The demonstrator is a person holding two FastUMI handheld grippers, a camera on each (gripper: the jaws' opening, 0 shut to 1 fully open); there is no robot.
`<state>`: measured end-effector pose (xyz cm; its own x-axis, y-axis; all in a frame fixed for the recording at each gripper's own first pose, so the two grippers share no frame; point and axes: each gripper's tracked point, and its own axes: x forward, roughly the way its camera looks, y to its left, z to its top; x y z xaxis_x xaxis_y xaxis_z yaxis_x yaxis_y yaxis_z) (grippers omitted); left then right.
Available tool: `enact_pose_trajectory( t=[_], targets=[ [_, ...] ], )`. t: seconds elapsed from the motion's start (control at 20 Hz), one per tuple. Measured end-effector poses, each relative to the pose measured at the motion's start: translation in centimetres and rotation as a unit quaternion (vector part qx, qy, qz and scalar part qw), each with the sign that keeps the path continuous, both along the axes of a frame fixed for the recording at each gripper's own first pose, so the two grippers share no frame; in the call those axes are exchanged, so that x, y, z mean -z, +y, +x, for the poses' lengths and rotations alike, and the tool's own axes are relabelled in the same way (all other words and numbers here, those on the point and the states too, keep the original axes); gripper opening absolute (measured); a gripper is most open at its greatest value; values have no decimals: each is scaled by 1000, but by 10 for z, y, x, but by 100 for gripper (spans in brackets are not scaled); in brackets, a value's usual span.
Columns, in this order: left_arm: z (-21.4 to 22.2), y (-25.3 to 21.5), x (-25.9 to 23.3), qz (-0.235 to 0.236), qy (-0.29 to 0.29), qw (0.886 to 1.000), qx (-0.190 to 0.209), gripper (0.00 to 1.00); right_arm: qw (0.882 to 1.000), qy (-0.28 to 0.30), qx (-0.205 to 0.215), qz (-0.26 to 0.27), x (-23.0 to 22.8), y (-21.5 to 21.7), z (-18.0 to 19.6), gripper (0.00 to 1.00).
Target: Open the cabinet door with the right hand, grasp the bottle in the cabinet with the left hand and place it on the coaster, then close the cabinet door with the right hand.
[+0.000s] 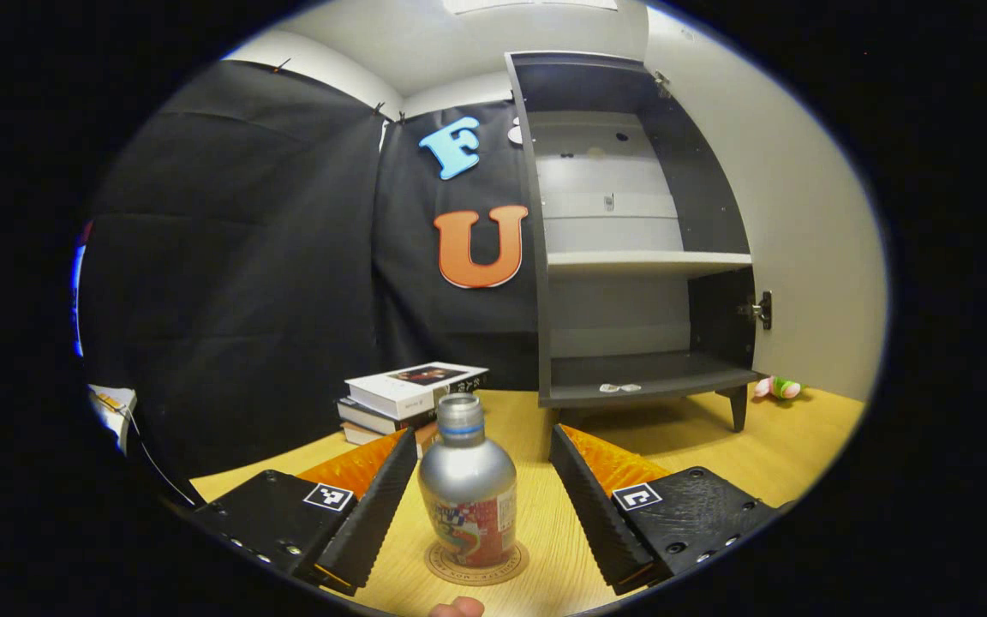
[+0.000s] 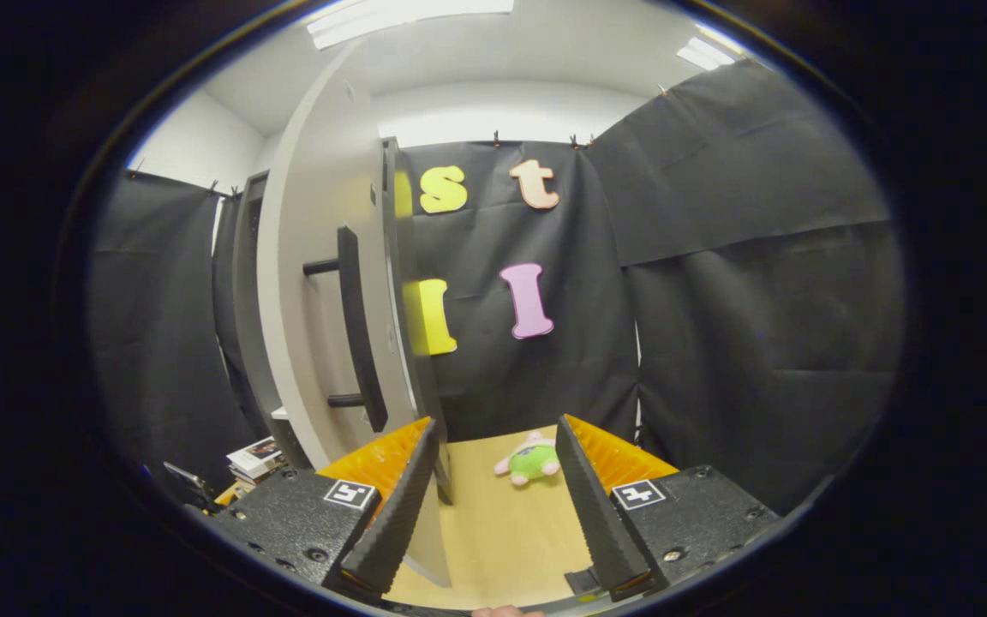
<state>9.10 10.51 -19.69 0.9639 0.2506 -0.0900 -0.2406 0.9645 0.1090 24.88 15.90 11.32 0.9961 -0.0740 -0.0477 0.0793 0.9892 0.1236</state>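
Left gripper view: silver metal bottle with a red label [image 1: 468,488] stands upright on the round cork coaster [image 1: 476,566] at 6 o'clock, so the placing looks done.
Left gripper [image 1: 483,501]: jaws spread wide, fingers clear of the bottle on both sides, gripping nothing.
Cabinet: dark open cabinet [image 1: 639,257] at 1 o'clock, shelves bare.
Right gripper [image 2: 493,506]: wide open, empty, hanging beside the door edge.
Door: pale grey cabinet door [image 2: 322,300] with black bar handle [image 2: 356,330] at 10 o'clock.
Next up: I'd guess swing the door shut, pushing it or catching the handle.
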Motion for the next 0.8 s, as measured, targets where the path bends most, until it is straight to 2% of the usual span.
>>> enact_pose_trajectory(
  t=[0.25,0.4,0.6,0.8],
  targets=[
    [3,-28,-74,6,-4,999,46,94,1000,-4,-19,-15,3,-6,12,86],
    [-2,-43,-108,6,8,998,59,94,999,-7,-34,-17,4,-1,22,86],
    [-4,-74,-140,-21,17,995,100,94,999,-19,-33,-19,0,2,34,86],
    [-11,-82,-180,-3,15,995,95,94,999,-32,-39,4,-2,13,41,87]
  ],
)
